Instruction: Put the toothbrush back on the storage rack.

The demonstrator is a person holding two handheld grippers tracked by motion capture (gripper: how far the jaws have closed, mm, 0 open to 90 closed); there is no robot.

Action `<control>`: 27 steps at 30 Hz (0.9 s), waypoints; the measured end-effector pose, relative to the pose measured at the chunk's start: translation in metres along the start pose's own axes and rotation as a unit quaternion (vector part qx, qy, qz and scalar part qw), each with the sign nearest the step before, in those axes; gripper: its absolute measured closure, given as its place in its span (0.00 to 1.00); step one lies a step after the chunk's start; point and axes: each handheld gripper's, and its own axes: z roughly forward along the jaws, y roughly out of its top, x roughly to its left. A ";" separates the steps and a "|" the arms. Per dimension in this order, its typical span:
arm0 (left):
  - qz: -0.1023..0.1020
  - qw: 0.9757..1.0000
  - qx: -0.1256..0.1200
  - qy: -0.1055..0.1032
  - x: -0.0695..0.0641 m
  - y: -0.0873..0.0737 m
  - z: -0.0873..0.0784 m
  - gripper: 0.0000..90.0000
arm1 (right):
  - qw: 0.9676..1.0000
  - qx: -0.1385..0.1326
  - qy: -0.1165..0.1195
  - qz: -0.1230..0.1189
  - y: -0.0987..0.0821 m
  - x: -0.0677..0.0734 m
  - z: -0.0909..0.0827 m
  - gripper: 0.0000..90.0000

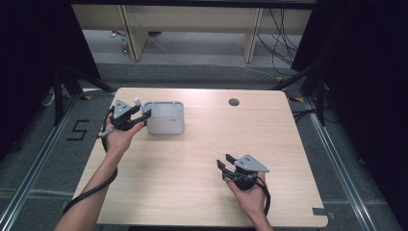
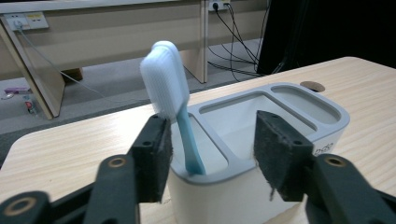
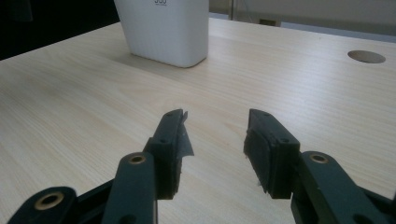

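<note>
The left gripper [image 2: 210, 149] stood at the holder's [image 1: 165, 118] left end, jaws apart, having apparently released the toothbrush [image 2: 170, 93], which stood in the left compartment. Well right of the holder, the right gripper [image 1: 223, 161] waited idle, jaws apart and empty.

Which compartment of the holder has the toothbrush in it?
The end compartment nearest the left gripper: the toothbrush stands there, bristles up. The holder has two other compartments, both bare.
</note>
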 end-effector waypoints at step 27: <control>-0.027 0.999 -0.009 0.020 0.002 -0.080 -0.084 0.50 | 1.000 0.009 -0.006 0.004 -0.002 -0.005 -0.002 0.63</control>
